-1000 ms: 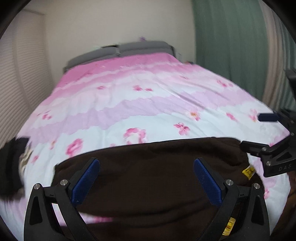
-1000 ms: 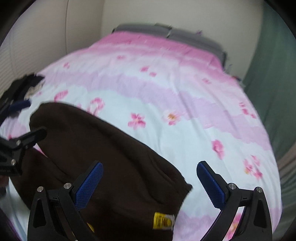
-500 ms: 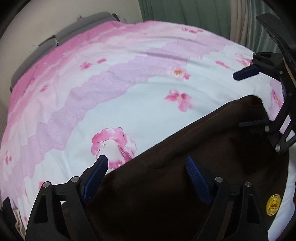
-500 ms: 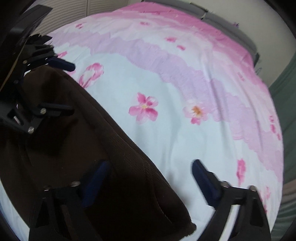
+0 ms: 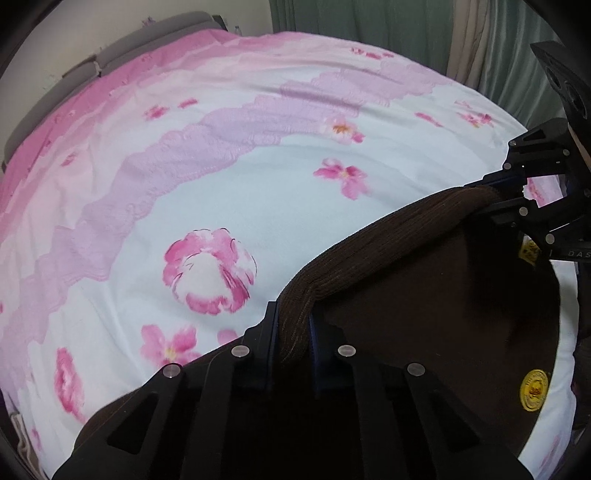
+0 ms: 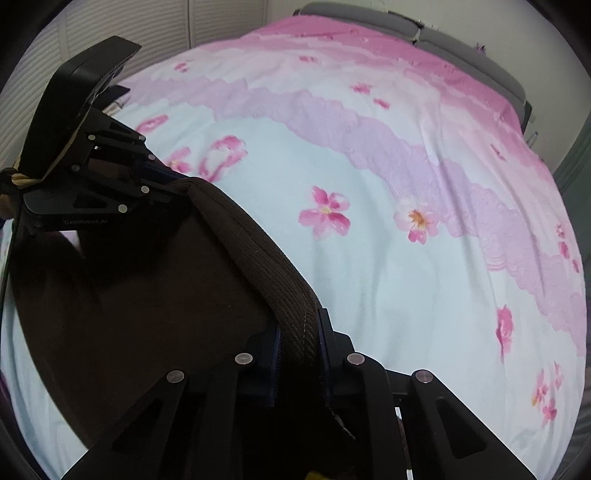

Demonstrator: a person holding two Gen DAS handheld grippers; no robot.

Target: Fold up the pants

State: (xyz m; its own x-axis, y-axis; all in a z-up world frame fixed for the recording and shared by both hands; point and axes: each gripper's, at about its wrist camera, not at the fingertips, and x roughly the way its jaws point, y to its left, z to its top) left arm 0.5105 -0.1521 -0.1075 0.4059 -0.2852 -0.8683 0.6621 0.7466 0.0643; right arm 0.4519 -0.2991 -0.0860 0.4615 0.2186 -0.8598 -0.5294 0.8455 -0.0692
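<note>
Item: brown corduroy pants [image 5: 424, 295], lying on the near part of a bed with a pink floral duvet [image 5: 221, 166]; thick ribbed edge, probably the waistband, raised off the cover.

Change: a second ago both tongs stood spread above the flat fabric; half a second ago they were lowering onto it. Now the left tongs [image 5: 291, 332] are clamped on the left end of the ribbed edge and the right tongs [image 6: 299, 339] are clamped on its right end. The edge runs taut between them.

Meaning for task: judged as grasp complete at both corners; the fold itself is not yet made. Next step is likely to lift and carry this edge across the rest of the garment.

Other items: yellow round tag [image 5: 533, 389] on the fabric at near right; grey headboard [image 5: 147, 40] at far end; green curtain [image 5: 369, 29] far right.

Hidden or unclear: legs and hems fall below both views, so the present layering cannot be told. Blue pads are mostly buried in cloth. Dark fabric interior shows no seams or creases.
</note>
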